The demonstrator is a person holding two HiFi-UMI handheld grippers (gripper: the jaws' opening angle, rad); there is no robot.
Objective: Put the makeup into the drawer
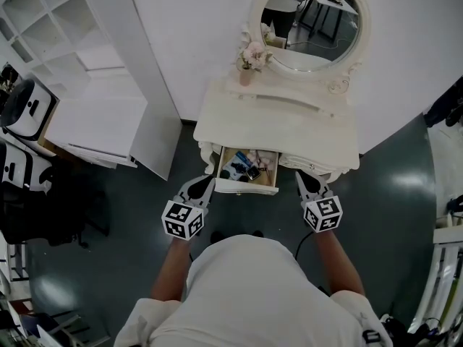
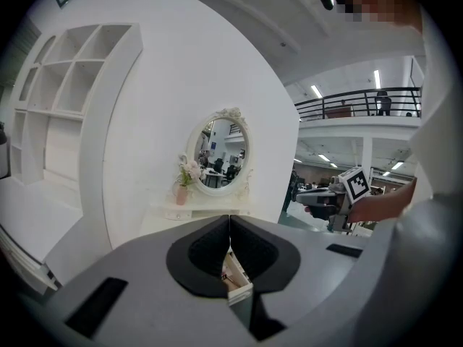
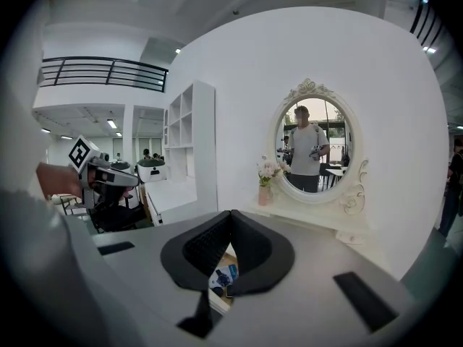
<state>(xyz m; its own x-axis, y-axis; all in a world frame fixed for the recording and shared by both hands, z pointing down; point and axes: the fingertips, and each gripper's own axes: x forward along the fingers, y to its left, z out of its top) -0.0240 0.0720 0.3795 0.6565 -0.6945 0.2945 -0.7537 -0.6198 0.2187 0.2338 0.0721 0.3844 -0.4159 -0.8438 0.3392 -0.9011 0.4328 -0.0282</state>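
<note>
Makeup [image 1: 246, 168], small dark and blue pieces, already lies in the open cream drawer [image 1: 246, 189] at the white vanity table's [image 1: 289, 129] six o'clock edge, with the left gripper [image 1: 208, 184] at the drawer's nine and the right gripper [image 1: 302, 178] at its three, both with fingers pressed together on nothing, so pushing it shut likely remains.

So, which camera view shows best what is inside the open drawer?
The head view: it looks down into the drawer, so the items lie in plain sight. The left gripper view shows only a corner of it behind the shut jaws; the right gripper view shows a few items.
</note>
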